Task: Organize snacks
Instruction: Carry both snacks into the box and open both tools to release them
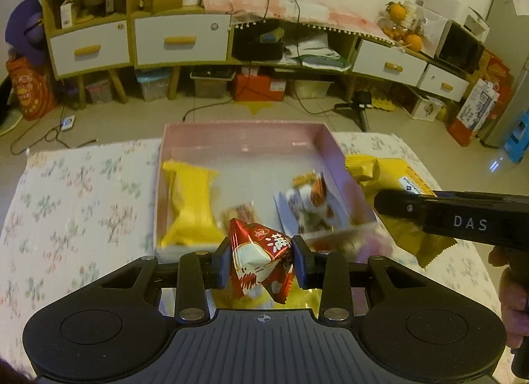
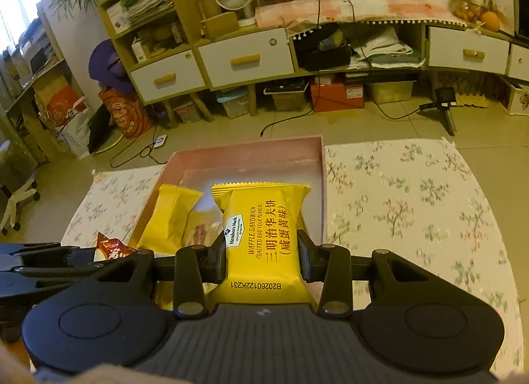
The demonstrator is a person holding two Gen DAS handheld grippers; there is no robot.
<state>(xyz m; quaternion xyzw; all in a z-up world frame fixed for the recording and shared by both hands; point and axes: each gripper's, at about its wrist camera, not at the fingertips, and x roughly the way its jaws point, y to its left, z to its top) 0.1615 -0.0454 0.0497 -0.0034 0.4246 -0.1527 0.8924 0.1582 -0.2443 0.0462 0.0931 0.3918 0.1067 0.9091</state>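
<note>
A: Snacks are the whole job; the right gripper (image 2: 263,256) has its fingers clenched on the yellow waffle sandwich pack (image 2: 263,235), pinching it across its width near the lower end, and holds it up over the near edge of the pink box (image 2: 322,185).

B: And the left gripper (image 1: 261,263)?

A: Its fingers are clamped on a red and white foil packet (image 1: 261,258), which sits crumpled between the pads, just in front of the box's near wall; both packs look very light.

B: How will they handle?

A: The waffle pack is puffed with air, soft and a bit slick (the biscuit inside probably cracks if squeezed hard); I'd judge a grip across the middle, as now, is safest; the foil one is stiff-creased and slippery, so it could twist out if held by a corner.

B: What's in the box already?

A: Another yellow pack (image 1: 190,205) lies along the left side; a small blurred packet (image 1: 310,208) sits to the right, and a pale wrapper (image 1: 239,213) between them; the box rests on a flower-printed worktop (image 1: 82,198).
</note>
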